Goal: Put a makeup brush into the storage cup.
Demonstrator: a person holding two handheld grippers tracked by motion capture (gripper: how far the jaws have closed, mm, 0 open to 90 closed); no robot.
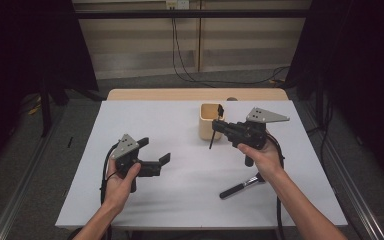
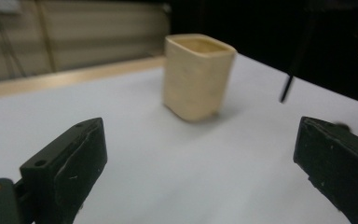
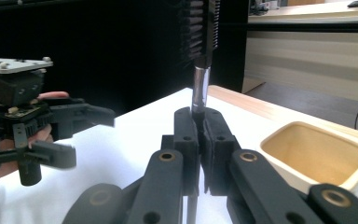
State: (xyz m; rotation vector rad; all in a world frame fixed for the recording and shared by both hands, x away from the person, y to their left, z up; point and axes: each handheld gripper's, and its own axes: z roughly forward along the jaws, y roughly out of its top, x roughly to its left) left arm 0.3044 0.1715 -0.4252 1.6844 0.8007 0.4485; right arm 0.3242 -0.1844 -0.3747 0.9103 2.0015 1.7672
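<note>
Wooden cup stands at twelve o'clock of table; right gripper clamps a brush over it, bristles cropped. Left gripper gapes empty. Another brush lies at five.

One cup, apparently two brushes.

White table with wooden far edge; grey floor; pale panelled wall with socket and black cables; dark curtains both sides; metal rails. Dim light.
</note>
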